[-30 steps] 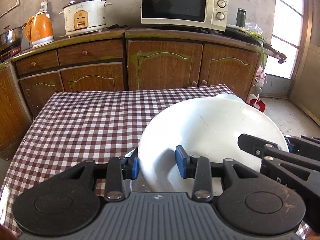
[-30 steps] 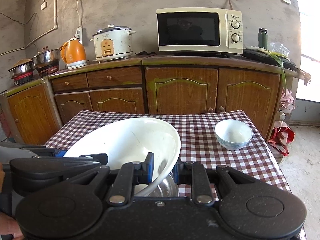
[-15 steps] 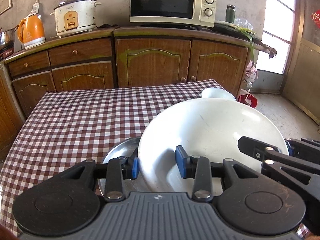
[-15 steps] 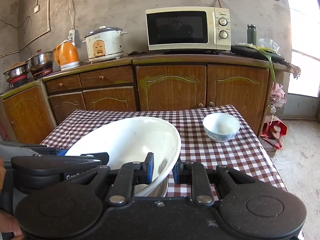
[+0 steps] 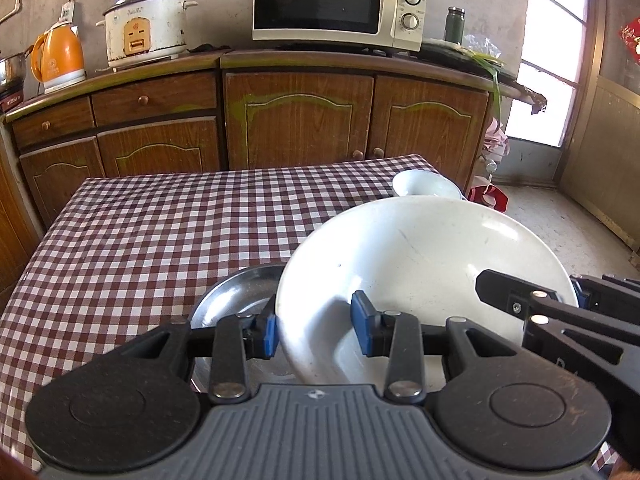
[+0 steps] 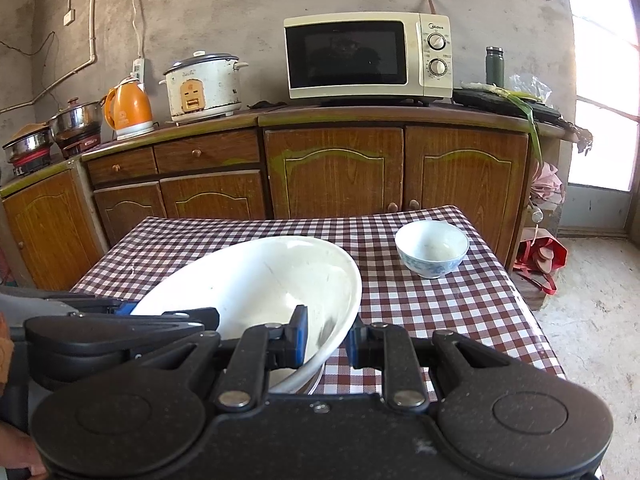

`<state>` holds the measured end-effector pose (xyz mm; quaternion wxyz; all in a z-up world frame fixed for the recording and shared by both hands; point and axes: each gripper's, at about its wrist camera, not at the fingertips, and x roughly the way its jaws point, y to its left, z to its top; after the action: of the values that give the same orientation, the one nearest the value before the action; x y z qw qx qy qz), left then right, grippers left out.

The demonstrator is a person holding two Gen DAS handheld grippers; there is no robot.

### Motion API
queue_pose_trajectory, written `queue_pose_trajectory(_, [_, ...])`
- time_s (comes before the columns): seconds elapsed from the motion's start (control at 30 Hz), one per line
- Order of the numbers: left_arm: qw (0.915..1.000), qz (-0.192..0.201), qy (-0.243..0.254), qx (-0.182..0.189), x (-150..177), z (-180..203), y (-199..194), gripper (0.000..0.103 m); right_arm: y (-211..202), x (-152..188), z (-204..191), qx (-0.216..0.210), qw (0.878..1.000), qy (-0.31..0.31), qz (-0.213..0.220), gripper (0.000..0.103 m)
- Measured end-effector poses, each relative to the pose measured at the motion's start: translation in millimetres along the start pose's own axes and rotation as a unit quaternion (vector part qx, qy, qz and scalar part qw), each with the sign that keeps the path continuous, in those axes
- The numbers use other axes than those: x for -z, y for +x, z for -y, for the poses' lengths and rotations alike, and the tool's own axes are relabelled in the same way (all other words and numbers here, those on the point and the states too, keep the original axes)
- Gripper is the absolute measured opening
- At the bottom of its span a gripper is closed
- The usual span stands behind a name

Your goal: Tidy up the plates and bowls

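Rough grey plastered wall (image 6: 240, 8) with exposed cable runs. Brown wooden cabinet run (image 6: 336, 168) along the wall, drawers at its left end, arched doors at its right. On the countertop: cream microwave oven (image 6: 368, 56), white rice cooker (image 6: 204, 88), orange electric kettle (image 6: 130, 108). Bright daylit window (image 5: 556, 48) at right. Bare concrete floor (image 6: 592, 320). Table with maroon-and-white checked cloth (image 5: 160, 232).

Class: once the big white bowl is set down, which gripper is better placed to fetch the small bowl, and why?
Right. The small bowl sits at the table's far right, beyond the right gripper; the left gripper grips the big white bowl's opposite rim.
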<state>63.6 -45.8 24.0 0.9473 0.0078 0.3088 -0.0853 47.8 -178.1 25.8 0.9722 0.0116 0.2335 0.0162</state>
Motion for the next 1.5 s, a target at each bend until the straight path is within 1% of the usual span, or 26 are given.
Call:
queue_pose_trajectory(0.27, [1.0,-0.001,-0.005,0.003,4.5,2.4,0.1,0.038,-3.2,-0.3,2.7,0.001,1.0,-0.004,0.001,0.025])
queue_pose_trajectory(1.5, [0.9998,-0.014,0.006,0.016,11.4,13.1,3.1,0.038,-13.7,16.3,15.5,0.009,1.0,0.009,-0.007,0.025])
